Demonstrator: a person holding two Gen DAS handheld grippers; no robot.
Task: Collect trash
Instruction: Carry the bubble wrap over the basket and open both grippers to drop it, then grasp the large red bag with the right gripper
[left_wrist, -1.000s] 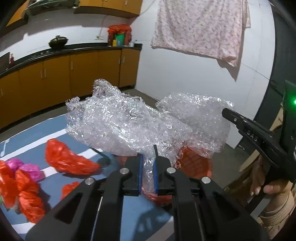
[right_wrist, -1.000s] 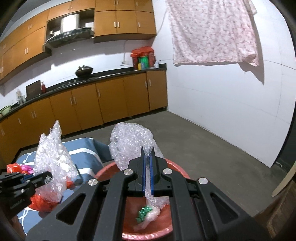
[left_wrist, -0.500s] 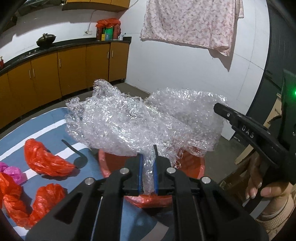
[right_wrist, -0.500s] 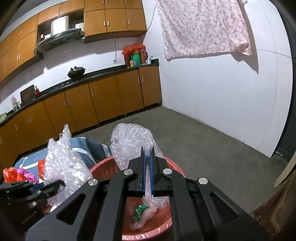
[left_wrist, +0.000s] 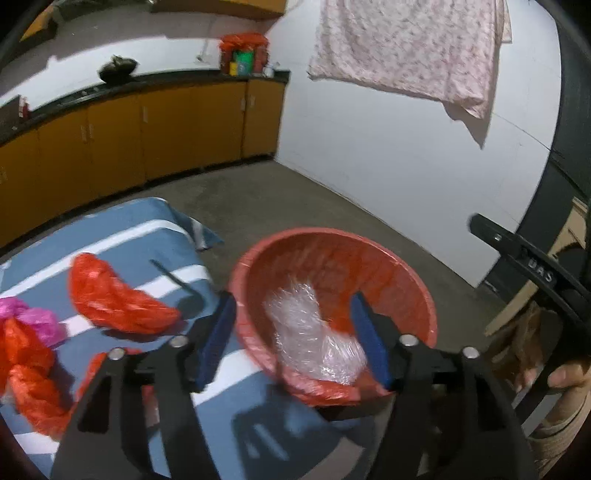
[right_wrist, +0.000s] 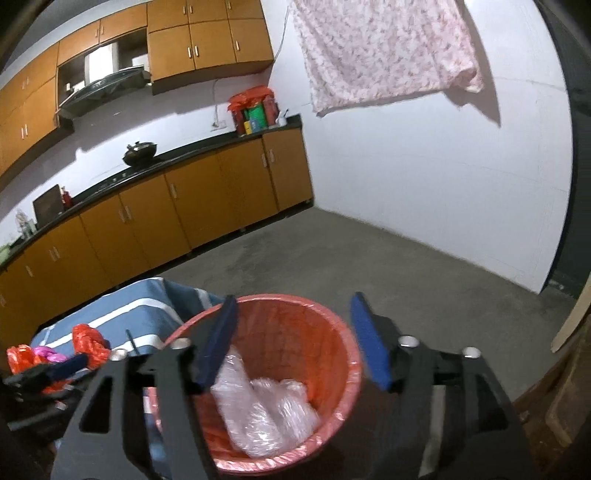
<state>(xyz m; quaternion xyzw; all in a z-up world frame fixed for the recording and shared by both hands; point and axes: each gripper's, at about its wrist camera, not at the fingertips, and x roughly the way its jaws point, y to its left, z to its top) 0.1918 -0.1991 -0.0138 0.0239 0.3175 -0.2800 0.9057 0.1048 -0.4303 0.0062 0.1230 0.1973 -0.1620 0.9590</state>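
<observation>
A red bin (left_wrist: 399, 280) lined with a red bag stands on the floor beside the table; it also shows in the right wrist view (right_wrist: 332, 321). Clear bubble wrap (left_wrist: 310, 339) lies inside it, seen in the right wrist view (right_wrist: 266, 413) too. My left gripper (left_wrist: 295, 339) is open and empty above the bin's near rim. My right gripper (right_wrist: 291, 339) is open and empty above the bin. Crumpled red plastic bags (left_wrist: 114, 299) and a pink one (left_wrist: 33, 317) lie on the blue striped tablecloth (left_wrist: 129, 229).
The right gripper's body and the hand holding it (left_wrist: 532, 273) show at the right of the left wrist view. Orange kitchen cabinets (right_wrist: 184, 218) line the far wall. A floral cloth (right_wrist: 384, 48) hangs on the white wall. Grey concrete floor (right_wrist: 369, 258) lies beyond the bin.
Both grippers opened and let go of the bubble wrap, which dropped into the red bin. Both views now look down into the bin.
</observation>
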